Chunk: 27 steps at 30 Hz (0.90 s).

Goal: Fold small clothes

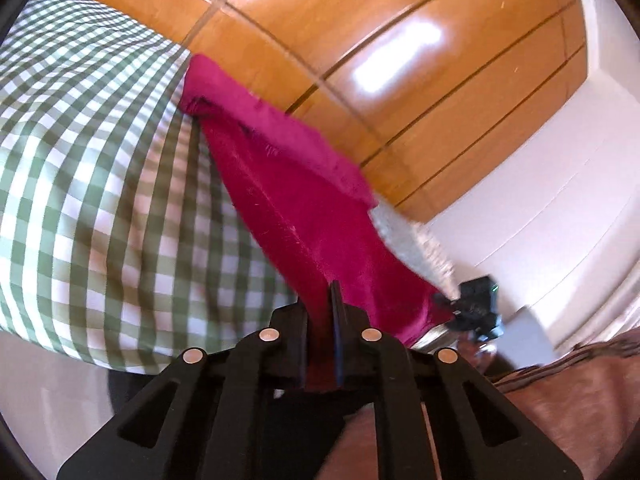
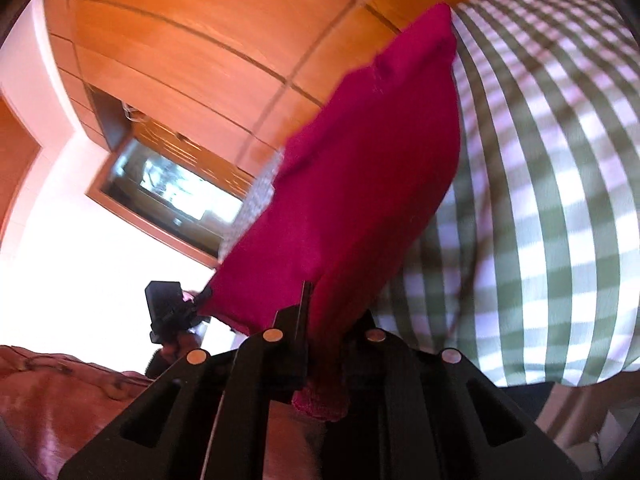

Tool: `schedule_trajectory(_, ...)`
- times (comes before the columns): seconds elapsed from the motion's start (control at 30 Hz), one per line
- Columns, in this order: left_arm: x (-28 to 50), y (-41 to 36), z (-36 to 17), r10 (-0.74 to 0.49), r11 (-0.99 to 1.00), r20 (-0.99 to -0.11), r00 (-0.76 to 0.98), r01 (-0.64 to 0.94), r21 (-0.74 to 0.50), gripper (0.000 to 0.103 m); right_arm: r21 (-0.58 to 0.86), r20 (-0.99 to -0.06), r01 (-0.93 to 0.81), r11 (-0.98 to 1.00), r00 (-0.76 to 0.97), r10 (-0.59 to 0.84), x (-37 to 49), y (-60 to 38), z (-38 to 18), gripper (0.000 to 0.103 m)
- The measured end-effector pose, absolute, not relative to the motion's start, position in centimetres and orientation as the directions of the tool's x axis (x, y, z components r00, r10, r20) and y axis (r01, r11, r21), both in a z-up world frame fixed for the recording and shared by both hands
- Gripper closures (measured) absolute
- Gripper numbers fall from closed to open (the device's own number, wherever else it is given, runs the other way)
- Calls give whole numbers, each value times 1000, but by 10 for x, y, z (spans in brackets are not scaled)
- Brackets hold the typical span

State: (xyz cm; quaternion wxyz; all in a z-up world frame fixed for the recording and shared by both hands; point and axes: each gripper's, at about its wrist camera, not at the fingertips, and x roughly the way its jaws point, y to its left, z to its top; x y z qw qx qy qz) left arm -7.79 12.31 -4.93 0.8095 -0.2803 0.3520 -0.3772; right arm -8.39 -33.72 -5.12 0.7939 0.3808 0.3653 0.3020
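Observation:
A magenta cloth is held up in the air between both grippers, stretched and partly doubled over. My left gripper is shut on one edge of it. My right gripper is shut on another edge of the cloth, whose corner sticks out below the jaws. In the left wrist view the right gripper shows at the cloth's far corner. In the right wrist view the left gripper shows at the far corner. Both cameras point upward.
A person in a green-and-white checked shirt stands right behind the cloth, also seen in the right wrist view. Wooden panels and white wall are above. A brown leather surface lies below.

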Motion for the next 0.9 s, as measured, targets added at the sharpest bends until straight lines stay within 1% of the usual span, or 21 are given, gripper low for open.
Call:
schedule_trajectory(0.07,-82,128,-46,-819,533,-325,474,415,-737,97,830,-311,-234,506,559,769,-87,-341,-43,94)
schedule_trajectory(0.2,-87,139,-33,-839,479,-253,482,434,-763,97,834,-212,-311,455,582,785,-94,-346,-22,94)
schedule_trajectory(0.27,-90,140,-27,-848,455,-221,482,448,-770,97,833,-181,-334,441,589,788,-96,-345,-17,94)
schedule_trajectory(0.37,-95,143,-17,-868,395,-149,474,478,-785,97,841,-130,-357,407,597,792,-97,-346,-8,94)
schedule_trajectory(0.5,-106,149,2,-894,290,-32,446,524,-801,97,847,-20,-425,321,578,816,-107,-356,4,94)
schedule_trajectory(0.57,-113,154,10,-902,245,16,432,542,-804,97,835,8,-457,307,567,823,-113,-357,14,94)
schedule_trajectory(0.67,-127,163,20,-901,193,75,427,549,-813,97,816,35,-492,302,564,825,-130,-361,28,94)
schedule_trajectory(0.73,-136,173,24,-896,144,131,425,556,-819,97,814,69,-509,281,565,822,-140,-364,33,94)
schedule_trajectory(0.8,-142,183,32,-883,99,190,429,568,-817,97,810,115,-535,242,549,828,-149,-366,38,94)
schedule_trajectory(0.9,-139,193,40,-860,52,256,441,576,-816,97,778,196,-605,170,491,849,-154,-363,50,94)
